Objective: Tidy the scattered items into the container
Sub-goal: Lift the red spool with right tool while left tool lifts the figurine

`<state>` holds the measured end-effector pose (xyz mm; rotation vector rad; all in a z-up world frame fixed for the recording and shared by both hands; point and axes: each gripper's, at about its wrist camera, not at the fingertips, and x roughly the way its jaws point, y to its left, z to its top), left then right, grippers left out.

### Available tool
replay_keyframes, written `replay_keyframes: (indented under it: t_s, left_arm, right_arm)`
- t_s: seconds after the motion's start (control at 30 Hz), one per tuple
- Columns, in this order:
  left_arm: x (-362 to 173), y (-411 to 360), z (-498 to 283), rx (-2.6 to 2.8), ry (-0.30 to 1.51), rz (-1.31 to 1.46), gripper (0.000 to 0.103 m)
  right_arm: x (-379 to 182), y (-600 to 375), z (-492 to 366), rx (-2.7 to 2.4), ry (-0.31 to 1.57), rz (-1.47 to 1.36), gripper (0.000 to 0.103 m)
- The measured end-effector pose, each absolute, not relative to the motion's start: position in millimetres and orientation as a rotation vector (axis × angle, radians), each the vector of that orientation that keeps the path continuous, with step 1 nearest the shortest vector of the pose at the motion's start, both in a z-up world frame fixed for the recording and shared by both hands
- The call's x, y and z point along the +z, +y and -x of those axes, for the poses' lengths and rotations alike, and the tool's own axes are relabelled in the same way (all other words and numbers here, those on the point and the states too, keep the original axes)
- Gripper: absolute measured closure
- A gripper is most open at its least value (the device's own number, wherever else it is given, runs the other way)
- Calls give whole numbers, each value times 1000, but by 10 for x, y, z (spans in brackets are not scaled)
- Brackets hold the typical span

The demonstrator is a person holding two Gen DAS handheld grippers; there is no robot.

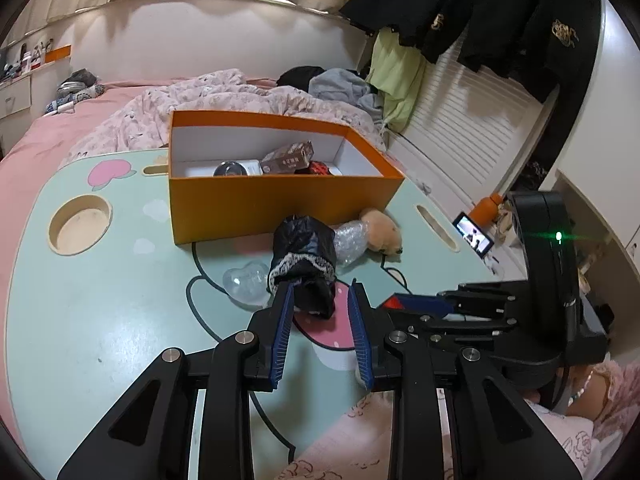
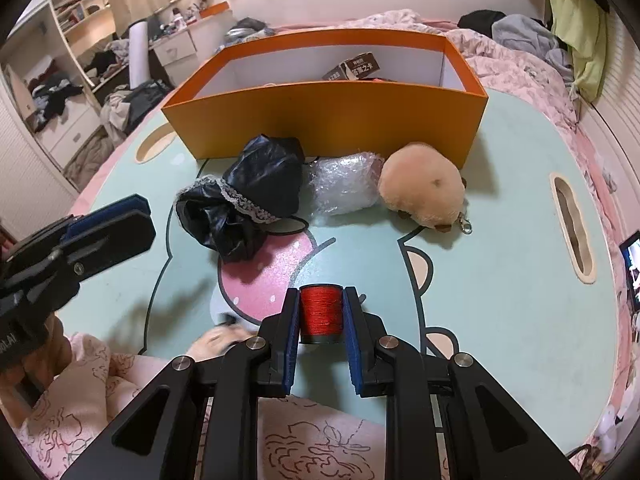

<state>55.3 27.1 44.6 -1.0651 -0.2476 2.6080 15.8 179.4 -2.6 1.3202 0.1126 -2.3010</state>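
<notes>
1. The right hand-held gripper (image 2: pixel 321 300) is nearest the camera, its blue pads clamped on a red thread spool (image 2: pixel 321 309). The spool stands upright between the jaws, its long axis along the fingers, above the mint tabletop (image 2: pixel 500 240).
2. The left hand-held gripper (image 1: pixel 321 294) has its jaws at a narrow gap; a black lace-trimmed fabric pouch (image 1: pixel 304 264) lies against its left finger only, the right finger well clear of it. I cannot tell whether the pouch is gripped.
3. The pouch's long axis runs away from the left gripper toward the box. A clear heart-shaped plastic piece (image 1: pixel 246 282) lies just beside it.
4. Beyond the pouch lie a bubble-wrap bundle (image 2: pixel 344 188) and a tan plush toy (image 2: pixel 424 190), touching each other, the plush against the box front.
5. The orange box (image 2: pixel 328 116) lies straight ahead of the spool, past those items; the right hand must lift over its near wall.
6. The box's contents are mostly hidden; only a brown carton (image 2: pixel 352 68) shows clearly.
</notes>
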Motion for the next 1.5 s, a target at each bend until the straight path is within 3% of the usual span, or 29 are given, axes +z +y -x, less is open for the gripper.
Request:
replay_keyframes:
  t_s: [0.1,0.2,0.3,0.43,0.9,0.97,1.0,1.3,1.5]
  left_arm:
    - [392,351,-565,2512,-175,1135,63]
    - [335,449,-598,2480,-73,1192,61]
    - [287,535,-613,2453,-16,1218,50]
    - [254,596,-573,2410,-31,1232,48]
    - [108,944,-323,2205,79,1300,48]
    - [92,956,-321,2202,84,1283,53]
    - [80,950,-322,2202,84,1285,65]
    - [332,620,-536,2480,-32,1102,66]
    - [385,347,-687,2649,-182,1006,66]
  right_arm:
    - [-35,1859,-170,-2308,89,-1315,83]
    - [-9,1931,-155,-2328,46,-1304,83]
    - [34,2055,-137,-2369,-19,-1291,83]
    - [74,2237,-107,-2423,-115,-1286,83]
    - [89,2284,-94,-2417,-161,-1292,83]
    - [95,2272,-98,-2415,-154,-1292,83]
    - [90,2279,-99,-2414,-155,-1291,83]
    - [92,2230,-130,-2401,-125,-1276,83]
    - [122,1978,-242,-2379,42,-1226,83]
